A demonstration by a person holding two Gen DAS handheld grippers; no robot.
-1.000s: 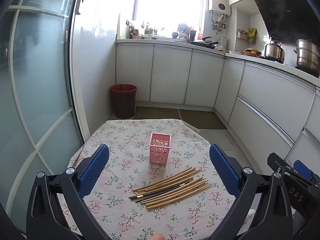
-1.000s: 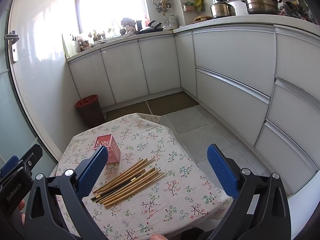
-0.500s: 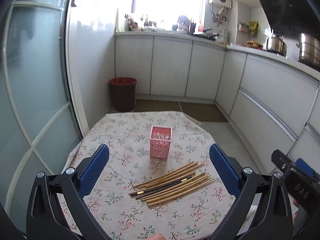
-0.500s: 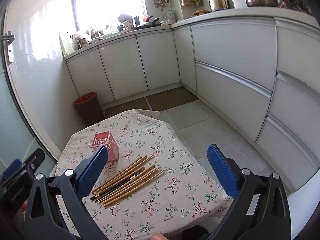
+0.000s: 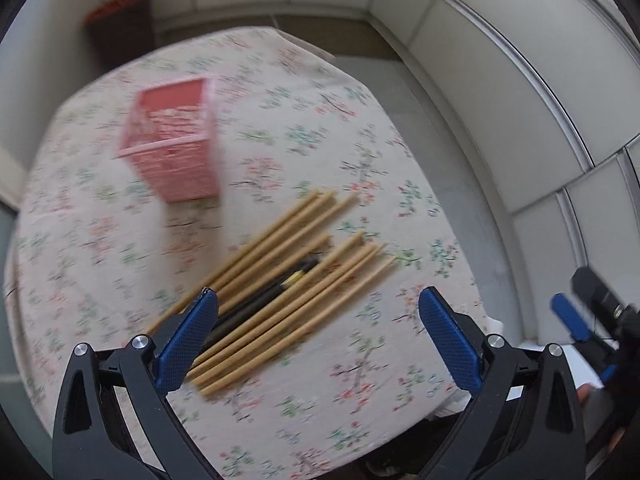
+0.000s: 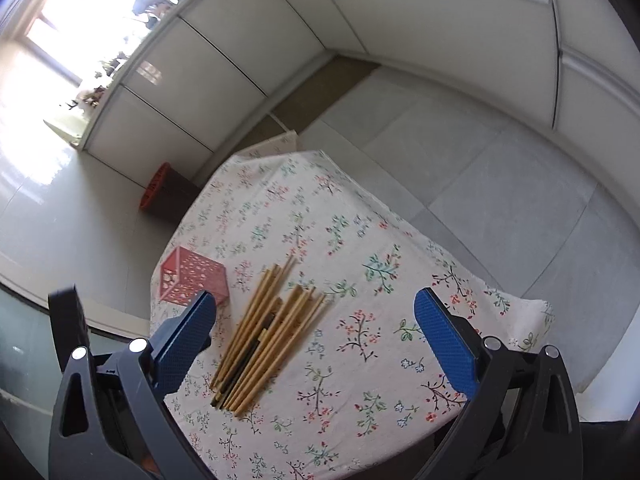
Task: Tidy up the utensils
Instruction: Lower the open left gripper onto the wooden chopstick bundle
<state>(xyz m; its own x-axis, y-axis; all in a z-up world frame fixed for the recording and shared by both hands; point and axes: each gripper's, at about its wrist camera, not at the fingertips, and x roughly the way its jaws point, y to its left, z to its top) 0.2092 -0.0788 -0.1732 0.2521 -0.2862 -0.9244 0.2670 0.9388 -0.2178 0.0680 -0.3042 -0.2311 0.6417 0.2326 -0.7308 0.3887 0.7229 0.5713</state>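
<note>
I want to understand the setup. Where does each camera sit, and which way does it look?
Left wrist: on the left gripper, looking down at the chopsticks; its blue fingers show.
Right wrist: on the right gripper, looking down from the table's side; its fingers show.
Shared: chopsticks, pink basket, floral tablecloth.

A bench (image 6: pixel 360 360) draped in a floral tablecloth (image 5: pixel 100 260) carries a loose bundle of bamboo chopsticks (image 5: pixel 288 292) with a few dark ones among them, and near it a pink perforated basket (image 5: pixel 176 152).
</note>
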